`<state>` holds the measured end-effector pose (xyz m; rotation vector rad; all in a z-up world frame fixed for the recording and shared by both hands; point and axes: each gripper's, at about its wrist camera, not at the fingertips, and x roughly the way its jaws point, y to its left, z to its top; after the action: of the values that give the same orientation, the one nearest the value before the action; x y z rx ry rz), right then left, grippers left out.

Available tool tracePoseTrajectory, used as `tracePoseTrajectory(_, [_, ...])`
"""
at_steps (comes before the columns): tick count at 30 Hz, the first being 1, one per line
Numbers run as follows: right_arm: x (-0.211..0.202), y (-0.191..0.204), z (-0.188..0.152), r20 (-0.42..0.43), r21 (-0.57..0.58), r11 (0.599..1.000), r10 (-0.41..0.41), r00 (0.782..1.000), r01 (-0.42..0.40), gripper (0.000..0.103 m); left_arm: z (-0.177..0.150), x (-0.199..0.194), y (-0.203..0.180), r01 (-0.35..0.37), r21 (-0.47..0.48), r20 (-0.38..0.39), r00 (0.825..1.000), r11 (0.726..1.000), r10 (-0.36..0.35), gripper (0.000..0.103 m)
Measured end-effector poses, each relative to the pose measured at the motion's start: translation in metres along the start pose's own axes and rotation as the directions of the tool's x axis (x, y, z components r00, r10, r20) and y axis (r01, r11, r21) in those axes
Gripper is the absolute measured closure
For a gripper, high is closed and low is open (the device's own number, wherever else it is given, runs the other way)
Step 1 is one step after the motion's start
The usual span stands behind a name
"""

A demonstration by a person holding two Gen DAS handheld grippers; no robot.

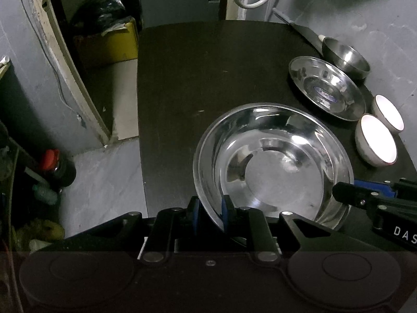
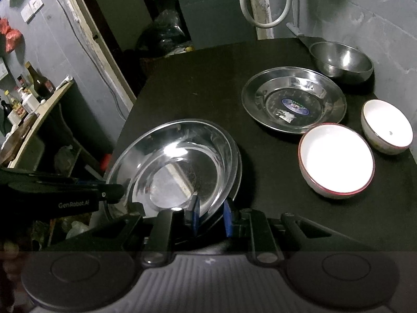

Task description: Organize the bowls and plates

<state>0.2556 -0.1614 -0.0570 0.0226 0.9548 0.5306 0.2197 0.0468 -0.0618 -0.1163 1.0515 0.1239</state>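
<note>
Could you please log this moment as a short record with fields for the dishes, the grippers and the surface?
held item: large steel plate, rim pinched from two sides
left gripper: shut on its rim
right gripper: shut on its rim
other steel: labelled plate, steel bowl behind it
white bowls: near bowl, far bowl
surface: dark table

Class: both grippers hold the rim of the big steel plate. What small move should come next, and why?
Probably carry the big steel plate toward the stickered steel plate at the back right, to stack them. The left gripper and right gripper both pinch its near rim, it appears tilted, and the dark table between them is bare.
</note>
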Motion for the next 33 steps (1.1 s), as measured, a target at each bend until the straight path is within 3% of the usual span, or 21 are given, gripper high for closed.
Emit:
tracePoseTrajectory(12, [0.000,0.002,-0.003,-0.001,-0.019,1.000,-0.024,1.000,0.024,0.068,0.000,-0.007,0.002,-0.004,-0.030,0.013,1.000,1.000,0.004,0.081])
tracePoseTrajectory(16, [-0.004,-0.003,-0.004,0.012,-0.004,1.000,-0.029,0.999,0.029,0.056,0.000,-0.013,0.004,-0.011,-0.044,0.031,0.999,0.999,0.013,0.065])
tracePoseTrajectory(18, [-0.009,-0.007,-0.004,0.029,0.007,1.000,-0.030,0.999,0.030,0.043,0.001,-0.017,0.005,-0.011,-0.057,0.055,0.998,0.998,0.014,0.042])
tracePoseTrajectory(19, [-0.011,-0.009,-0.004,0.036,0.013,0.999,-0.031,0.999,0.030,0.040,0.002,-0.019,0.004,-0.012,-0.062,0.067,0.998,0.998,0.016,0.025])
tracePoseTrajectory(20, [-0.013,-0.010,-0.004,0.045,0.019,0.999,-0.032,0.998,0.031,0.035,0.002,-0.021,0.005,-0.010,-0.063,0.079,0.997,0.998,0.015,0.019])
tracePoseTrajectory(26, [-0.026,-0.020,-0.003,0.088,0.055,0.998,-0.031,0.996,0.026,0.013,0.009,-0.025,0.003,0.029,-0.084,0.102,0.995,0.996,-0.020,0.003])
tracePoseTrajectory(29, [-0.031,-0.026,-0.003,0.111,0.074,0.997,-0.029,0.993,0.021,0.002,0.013,-0.025,-0.003,0.043,-0.077,0.116,0.993,0.996,-0.033,0.001])
tracePoseTrajectory(33, [-0.036,-0.036,-0.002,0.149,0.106,0.994,-0.030,0.988,0.015,0.000,0.022,-0.021,-0.012,0.071,-0.060,0.137,0.989,0.996,-0.062,0.001])
